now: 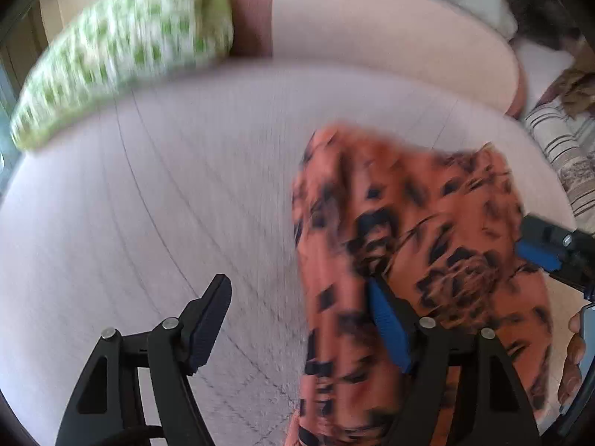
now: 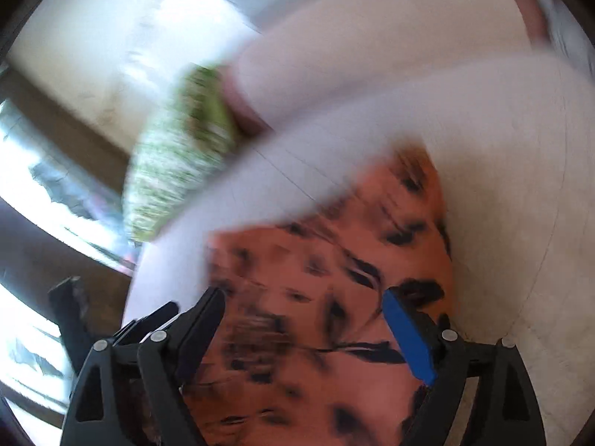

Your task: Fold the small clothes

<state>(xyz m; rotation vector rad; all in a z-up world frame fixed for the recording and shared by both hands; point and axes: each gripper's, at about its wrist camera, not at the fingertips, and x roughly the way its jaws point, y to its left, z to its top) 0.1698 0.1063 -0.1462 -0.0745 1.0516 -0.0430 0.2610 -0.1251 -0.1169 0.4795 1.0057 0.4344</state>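
An orange garment with black markings (image 1: 416, 245) lies on a pale ribbed cushion surface (image 1: 148, 204). My left gripper (image 1: 297, 293) is open wide above the garment's left edge; the blue pad (image 1: 390, 327) rests against the cloth and the black finger (image 1: 212, 316) hangs over bare surface. In the left wrist view the right gripper (image 1: 539, 249) sits at the garment's right edge, with a hand (image 1: 572, 356) behind it. In the blurred right wrist view the right gripper (image 2: 303, 297) stands open over the orange garment (image 2: 334, 260), its pads apart and not pressing.
A green and white patterned pillow (image 1: 122, 48) lies at the back left, also visible in the right wrist view (image 2: 178, 156). A cream cushion (image 1: 372, 37) runs along the back. Striped fabric (image 1: 557, 148) lies at the right edge.
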